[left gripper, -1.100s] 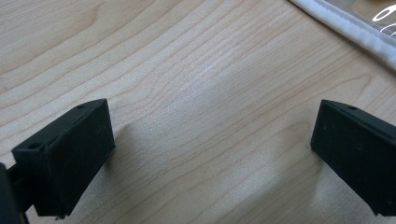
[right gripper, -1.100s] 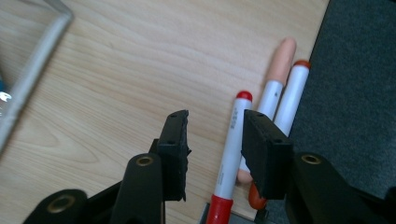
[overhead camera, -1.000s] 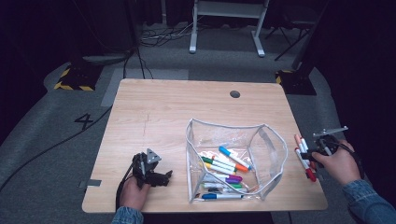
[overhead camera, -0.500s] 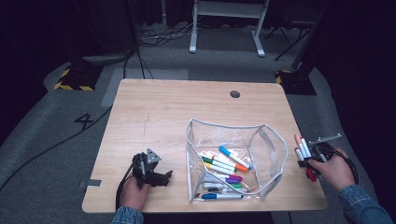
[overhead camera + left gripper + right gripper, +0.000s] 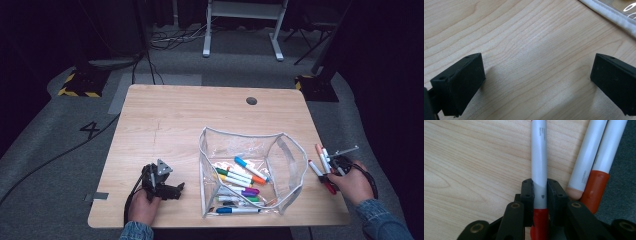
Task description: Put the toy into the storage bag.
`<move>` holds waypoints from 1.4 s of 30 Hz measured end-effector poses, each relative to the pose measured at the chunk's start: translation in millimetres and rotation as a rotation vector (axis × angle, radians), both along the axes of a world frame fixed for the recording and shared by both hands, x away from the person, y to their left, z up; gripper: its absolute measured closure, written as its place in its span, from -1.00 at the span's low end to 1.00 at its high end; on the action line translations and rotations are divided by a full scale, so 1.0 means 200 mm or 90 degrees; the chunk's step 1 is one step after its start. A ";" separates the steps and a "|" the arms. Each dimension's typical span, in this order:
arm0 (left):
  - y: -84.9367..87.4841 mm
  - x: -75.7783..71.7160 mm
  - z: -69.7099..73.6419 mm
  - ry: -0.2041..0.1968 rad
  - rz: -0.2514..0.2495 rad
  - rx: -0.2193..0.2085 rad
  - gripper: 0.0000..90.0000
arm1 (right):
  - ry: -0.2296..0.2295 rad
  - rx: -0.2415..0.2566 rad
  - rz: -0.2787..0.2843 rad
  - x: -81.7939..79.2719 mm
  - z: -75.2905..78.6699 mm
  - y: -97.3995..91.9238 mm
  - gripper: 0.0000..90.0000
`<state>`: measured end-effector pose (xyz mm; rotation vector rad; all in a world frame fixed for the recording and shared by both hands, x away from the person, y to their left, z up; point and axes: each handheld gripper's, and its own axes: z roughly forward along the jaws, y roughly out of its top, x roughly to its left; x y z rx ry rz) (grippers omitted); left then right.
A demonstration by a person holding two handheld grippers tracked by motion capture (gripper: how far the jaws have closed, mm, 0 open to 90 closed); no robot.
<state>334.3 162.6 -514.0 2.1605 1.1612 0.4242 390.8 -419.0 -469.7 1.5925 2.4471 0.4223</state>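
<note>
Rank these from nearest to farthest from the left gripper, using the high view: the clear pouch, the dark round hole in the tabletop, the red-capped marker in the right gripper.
1. Clear pouch, just right of the left gripper.
2. Dark round hole, toward the table's far edge.
3. Red-capped marker, clamped in the right gripper at the table's right edge.

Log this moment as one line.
right gripper: just closed on red-capped marker | left gripper: open, over table | pouch: open

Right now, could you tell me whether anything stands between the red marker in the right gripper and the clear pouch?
Nothing visible does. The right gripper is shut on the red marker at the table's right edge, and only bare wood lies between it and the pouch, whose near wall it must clear. Two more markers lie on the far side.
</note>
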 end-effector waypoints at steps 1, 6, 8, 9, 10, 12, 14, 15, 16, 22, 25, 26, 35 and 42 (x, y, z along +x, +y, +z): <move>0.00 0.00 0.00 0.000 0.000 0.000 -1.00 | 0.001 -0.003 -0.003 0.00 0.00 0.01 0.72; 0.00 0.00 0.00 0.000 0.000 0.000 -1.00 | -0.016 0.012 0.014 0.00 0.07 0.04 0.72; 0.00 0.00 0.00 0.000 0.000 0.000 -1.00 | -0.031 0.018 0.025 0.00 0.14 0.05 0.72; 0.00 0.00 0.00 0.000 0.000 0.000 -1.00 | -0.037 0.024 0.029 0.00 0.18 0.05 0.72; 0.00 0.00 0.00 0.000 0.000 0.000 -1.00 | -0.045 0.028 0.036 0.00 0.21 0.06 0.72; 0.00 0.00 0.00 0.000 0.000 0.000 -1.00 | -0.063 0.035 0.044 0.00 0.29 0.08 0.72; 0.00 0.00 0.00 0.000 0.000 0.000 -1.00 | -0.079 0.049 0.056 0.00 0.36 0.10 0.72; 0.00 0.00 0.00 0.000 0.000 0.000 -1.00 | -0.086 0.058 0.062 0.00 0.39 0.12 0.72; 0.00 0.00 0.00 0.000 0.000 0.000 -1.00 | -0.091 0.065 0.069 0.00 0.43 0.13 0.72; 0.00 0.00 0.00 0.000 0.000 0.000 -1.00 | -0.125 0.070 0.142 -0.02 0.63 0.23 0.72; 0.00 0.00 0.00 0.000 0.000 0.000 -1.00 | -0.140 0.071 0.180 -0.04 0.72 0.29 0.72; 0.00 0.00 0.00 0.000 0.000 0.000 -1.00 | -0.142 0.075 0.190 -0.05 0.76 0.31 0.72; 0.00 0.00 0.00 0.000 0.000 0.000 -1.00 | -0.161 0.080 0.307 -0.13 0.96 0.54 0.72; 0.00 0.00 0.00 0.001 0.000 0.000 -1.00 | -0.153 0.075 0.413 -0.19 1.02 0.74 0.72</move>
